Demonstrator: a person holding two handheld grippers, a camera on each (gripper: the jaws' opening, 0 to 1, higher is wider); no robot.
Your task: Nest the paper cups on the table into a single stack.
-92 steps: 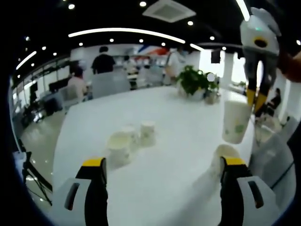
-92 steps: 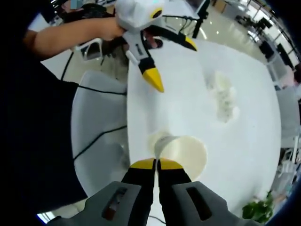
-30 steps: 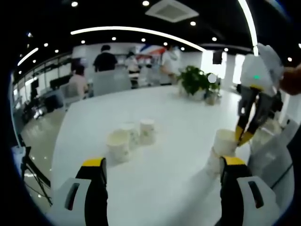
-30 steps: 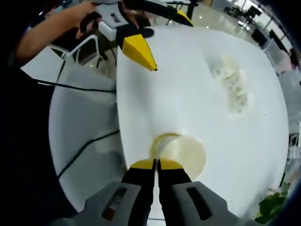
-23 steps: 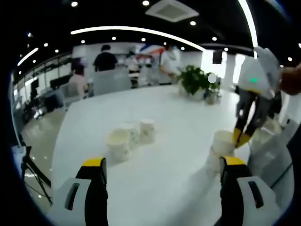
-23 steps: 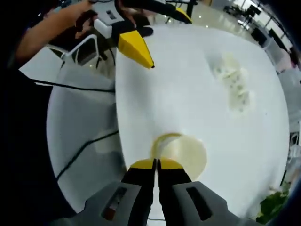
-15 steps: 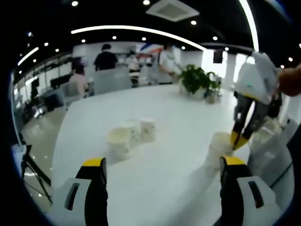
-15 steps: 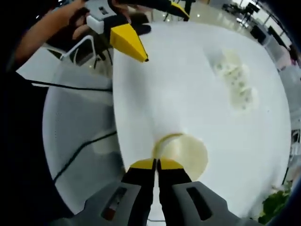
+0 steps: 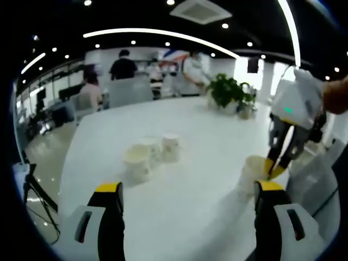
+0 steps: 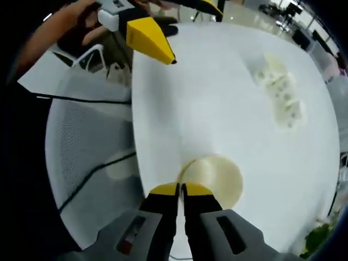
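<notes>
Right gripper [image 10: 181, 187], jaws pressed together on the rim of an upright, mouth-up paper cup [image 10: 216, 175] near the table [image 10: 212, 103] edge; whether it sits inside another cup cannot be told. Three more cups [image 9: 148, 155] stand upright, clustered mid-table. Left gripper [image 9: 187, 190] hovers, jaws spread, holding nothing.

Three cups [image 9: 148, 156] cluster mid-table [image 9: 185, 217], well apart from the seemingly nested cup [image 9: 252, 175].

Open-plan office or showroom interior. Evidence: long white surface [image 9: 179, 125] with a potted plant [image 9: 227, 93], dark ceiling with recessed spotlights and a curved light strip [image 9: 157, 36], ceiling air-conditioning unit [image 9: 200, 11]. People [image 9: 123, 67] stand and sit at desks behind; white mesh chair [image 10: 87, 136] beside the surface.
</notes>
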